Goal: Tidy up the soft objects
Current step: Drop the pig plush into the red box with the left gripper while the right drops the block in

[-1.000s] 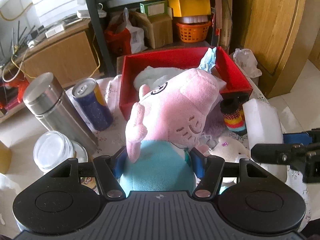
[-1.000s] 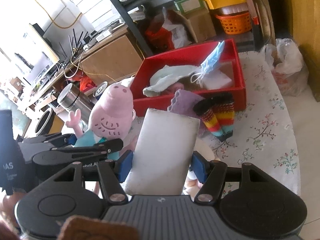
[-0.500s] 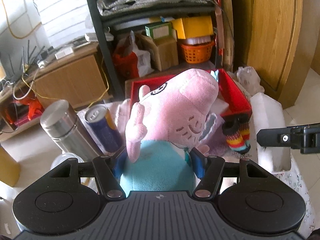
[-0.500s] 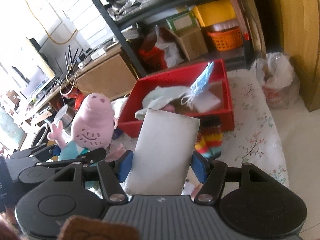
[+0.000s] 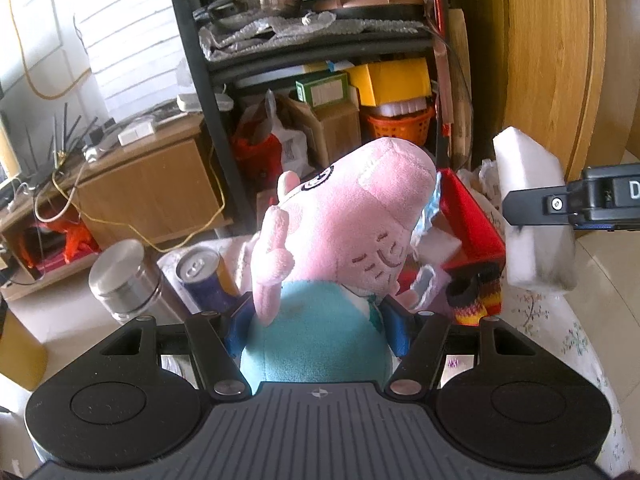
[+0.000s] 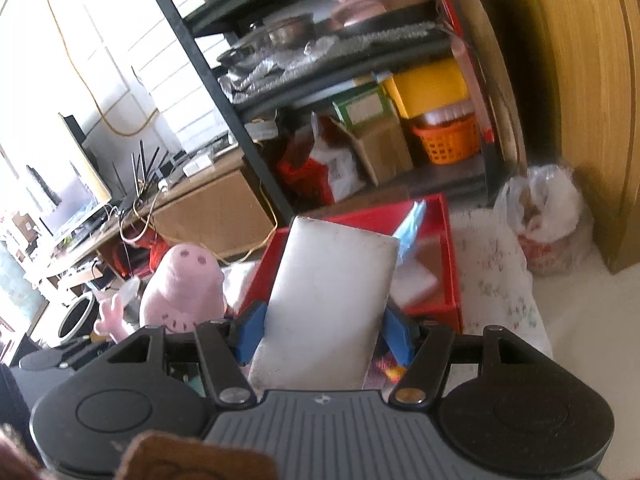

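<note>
Both fingers pairs are clamped shut: left gripper (image 5: 320, 320) on the pig plush (image 5: 344, 232), right gripper (image 6: 322, 332) on the upright foam block (image 6: 328, 304); the red box (image 6: 450, 264) lies ahead below, nearer the right.

A pink pig plush toy (image 5: 344, 240) in a teal shirt stands upright, pinched at its body, while a white sponge block (image 6: 328, 304) with grubby smudges is held upright beside it, both above a red box (image 6: 448, 264) holding a white sponge and a blue face mask (image 6: 412, 220).
</note>
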`<action>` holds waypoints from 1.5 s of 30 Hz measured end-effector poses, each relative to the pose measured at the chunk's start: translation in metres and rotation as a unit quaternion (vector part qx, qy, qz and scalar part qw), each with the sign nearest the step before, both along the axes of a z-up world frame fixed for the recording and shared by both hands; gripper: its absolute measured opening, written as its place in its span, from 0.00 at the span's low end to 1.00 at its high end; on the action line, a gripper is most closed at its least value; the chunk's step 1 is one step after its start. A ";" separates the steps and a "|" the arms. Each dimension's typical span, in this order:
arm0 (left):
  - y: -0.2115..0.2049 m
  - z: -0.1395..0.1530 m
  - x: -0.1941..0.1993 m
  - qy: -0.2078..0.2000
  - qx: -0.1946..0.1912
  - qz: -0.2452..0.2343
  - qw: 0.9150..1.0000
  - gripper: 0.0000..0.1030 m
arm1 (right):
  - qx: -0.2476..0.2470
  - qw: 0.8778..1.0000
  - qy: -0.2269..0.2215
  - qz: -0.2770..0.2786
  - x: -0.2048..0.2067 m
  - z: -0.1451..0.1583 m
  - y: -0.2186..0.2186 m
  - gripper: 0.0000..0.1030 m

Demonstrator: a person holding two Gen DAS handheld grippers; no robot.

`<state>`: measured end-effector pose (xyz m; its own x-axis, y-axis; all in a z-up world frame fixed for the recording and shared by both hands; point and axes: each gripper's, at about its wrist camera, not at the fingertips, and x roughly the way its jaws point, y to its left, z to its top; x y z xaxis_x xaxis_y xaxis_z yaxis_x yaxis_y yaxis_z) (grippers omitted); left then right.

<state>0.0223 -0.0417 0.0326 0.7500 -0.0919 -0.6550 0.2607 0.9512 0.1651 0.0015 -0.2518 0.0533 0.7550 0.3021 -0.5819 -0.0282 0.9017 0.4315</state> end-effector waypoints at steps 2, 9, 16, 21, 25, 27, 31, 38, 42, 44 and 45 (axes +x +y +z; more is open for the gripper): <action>-0.001 0.002 0.004 -0.006 -0.006 0.003 1.000 0.62 | -0.001 1.000 -0.006 -0.005 0.006 0.001 -0.001 0.33; -0.010 0.006 0.018 -0.022 -0.007 0.014 1.000 0.62 | -0.010 1.000 -0.019 -0.014 0.021 0.003 -0.004 0.33; -0.021 0.009 0.026 -0.041 -0.003 0.020 0.999 0.61 | -0.021 0.999 -0.019 -0.017 0.042 -0.001 -0.005 0.33; -0.027 0.013 0.040 -0.059 -0.001 0.028 0.998 0.57 | -0.028 0.999 -0.020 -0.022 0.060 -0.005 -0.006 0.33; -0.016 -0.002 0.063 0.047 -0.049 0.027 0.997 0.37 | -0.028 0.999 -0.013 -0.023 0.070 -0.011 -0.007 0.33; -0.004 -0.020 0.062 0.103 -0.071 0.025 0.992 0.50 | -0.024 1.000 -0.008 -0.019 0.071 -0.015 -0.009 0.33; 0.020 -0.043 0.040 0.161 -0.057 0.039 0.985 0.69 | -0.027 1.000 0.010 -0.007 0.067 -0.025 -0.009 0.33; 0.040 -0.076 0.025 0.158 0.052 0.014 0.986 0.85 | -0.023 0.999 0.033 0.028 0.065 -0.036 0.007 0.33; 0.034 -0.095 0.034 0.211 0.053 -0.060 0.974 0.96 | -0.015 0.999 0.026 0.045 0.059 -0.031 0.018 0.33; 0.031 -0.112 0.037 0.253 0.046 -0.085 0.963 0.96 | -0.024 0.998 0.023 0.055 0.056 -0.030 0.022 0.33; 0.027 -0.120 0.034 0.268 0.050 -0.092 0.958 0.96 | -0.024 0.998 0.024 0.056 0.055 -0.030 0.023 0.33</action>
